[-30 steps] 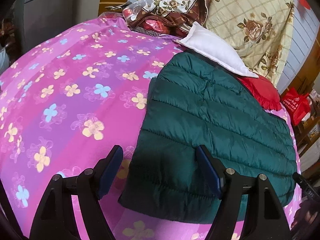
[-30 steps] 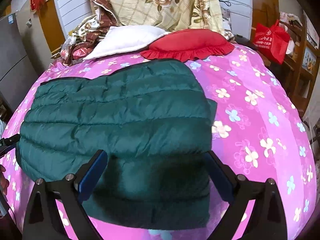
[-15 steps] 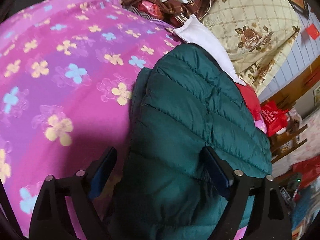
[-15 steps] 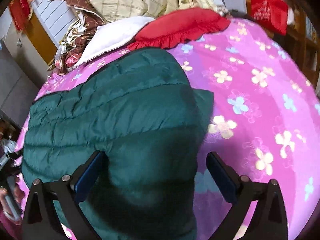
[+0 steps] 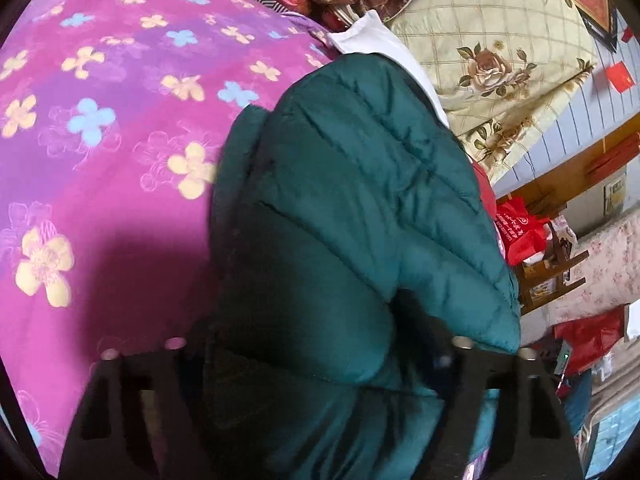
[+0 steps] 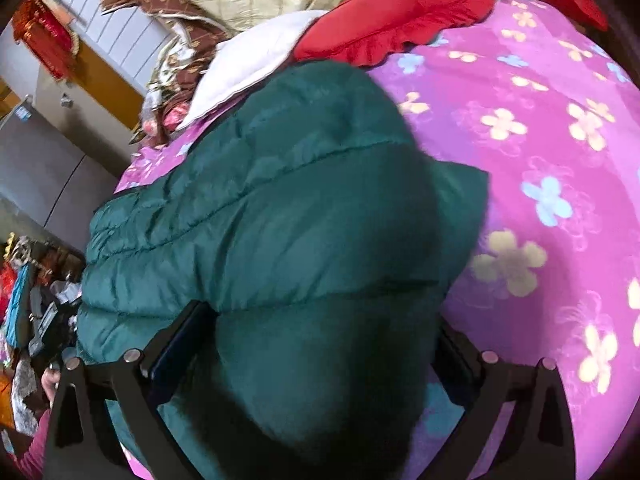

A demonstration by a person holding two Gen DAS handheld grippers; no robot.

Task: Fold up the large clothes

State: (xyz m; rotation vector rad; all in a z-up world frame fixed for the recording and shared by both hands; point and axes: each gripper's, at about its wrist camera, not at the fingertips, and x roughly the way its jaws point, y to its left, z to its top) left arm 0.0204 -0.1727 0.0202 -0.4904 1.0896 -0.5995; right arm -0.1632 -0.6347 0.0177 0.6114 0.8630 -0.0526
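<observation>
Between both closing gripper sets on the floral bedspread, green puffer jacket.

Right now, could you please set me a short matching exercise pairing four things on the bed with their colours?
Things:
1. quilted jacket
2. ruffled cushion
3. flat pillow
4. flowered bedspread

Colours:
A. white
B. pink-purple
C. dark green
D. red

Pairs: 1-C, 2-D, 3-A, 4-B
</observation>
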